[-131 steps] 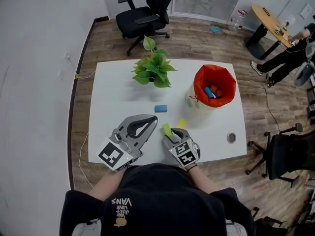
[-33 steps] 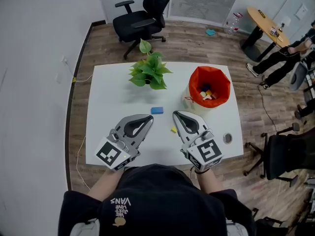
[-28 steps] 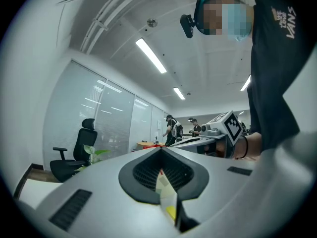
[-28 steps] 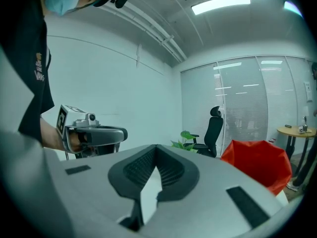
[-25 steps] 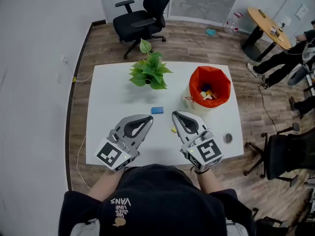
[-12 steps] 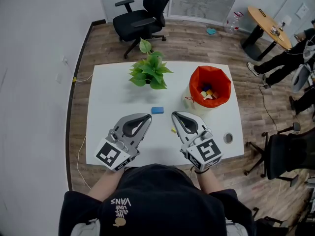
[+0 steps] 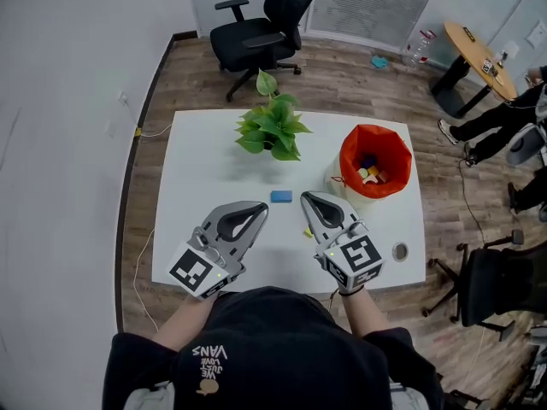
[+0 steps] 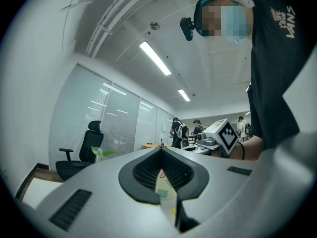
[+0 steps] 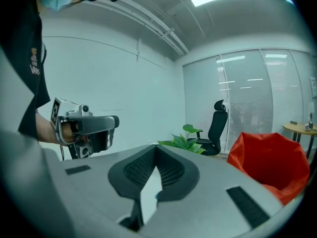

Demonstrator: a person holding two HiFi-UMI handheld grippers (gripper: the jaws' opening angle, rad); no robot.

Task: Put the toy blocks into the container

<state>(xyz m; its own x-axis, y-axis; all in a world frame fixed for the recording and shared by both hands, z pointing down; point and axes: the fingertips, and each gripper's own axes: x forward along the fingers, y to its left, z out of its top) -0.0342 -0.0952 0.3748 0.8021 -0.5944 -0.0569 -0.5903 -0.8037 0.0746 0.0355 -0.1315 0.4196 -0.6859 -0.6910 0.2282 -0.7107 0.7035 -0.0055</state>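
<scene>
The blue block (image 7: pixel 280 196) looks light and hard; pinch its flat sides. The left tongs (image 7: pixel 261 206) and right tongs (image 7: pixel 306 197) sit closed, empty.

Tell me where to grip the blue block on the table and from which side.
Grip the blue block across its short width, fingers on its two long edges, coming down from the near side. It lies flat on the table, long edges running left to right, with nothing touching it. The right gripper, now shut, is closest and probably suits.
</scene>
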